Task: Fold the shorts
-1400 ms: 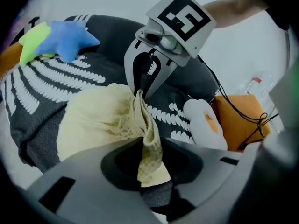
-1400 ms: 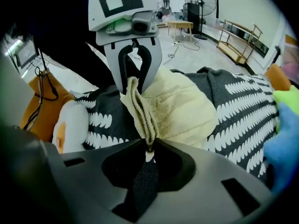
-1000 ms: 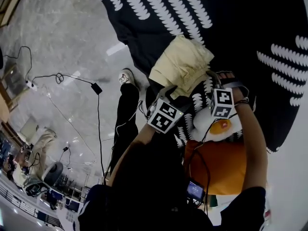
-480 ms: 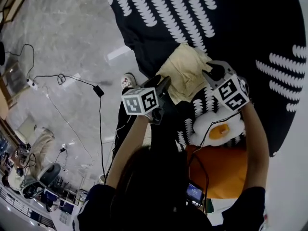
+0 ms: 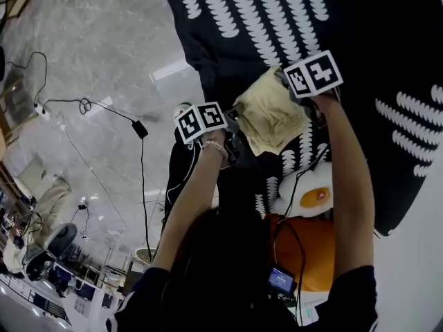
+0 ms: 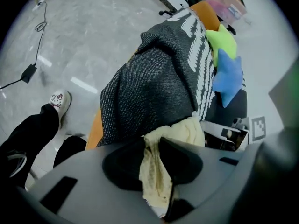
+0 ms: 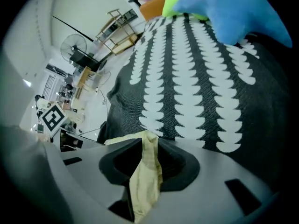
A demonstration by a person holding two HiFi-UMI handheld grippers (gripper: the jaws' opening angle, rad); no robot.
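Head view: the cream shorts [image 5: 273, 113] lie bunched on the black, white-patterned blanket [image 5: 387, 33], close to the blanket's edge where it drops toward the grey floor [image 5: 90, 47]. The left gripper [image 5: 232, 124] meets the shorts at the side nearest that edge. The right gripper [image 5: 292, 87] meets the opposite side, further in on the blanket. The cloth stretches between the two. A fried-egg plush [image 5: 311, 196] sits on the blanket nearer the person than the shorts.

Left gripper view: the left gripper [image 6: 152, 146] has just been closing, and its jaws pinch a fold of the shorts [image 6: 178, 130] between the pads. The cream cloth runs up out of the jaws and bunches just past the tips, against the blanket's hanging side [image 6: 154, 83]. A blue cushion [image 6: 229, 76] and a green one [image 6: 222, 36] lie on top of the blanket. A shoe [image 6: 58, 101] stands on the floor beside the blanket's edge.

Right gripper view: the right gripper [image 7: 145, 148] has likewise just been closing and is clamped on a thin strip of the shorts [image 7: 145, 181], which hangs down through the jaws. The tips sit just above the blanket's patterned top [image 7: 196, 92], with the blue cushion [image 7: 233, 13] further along it.
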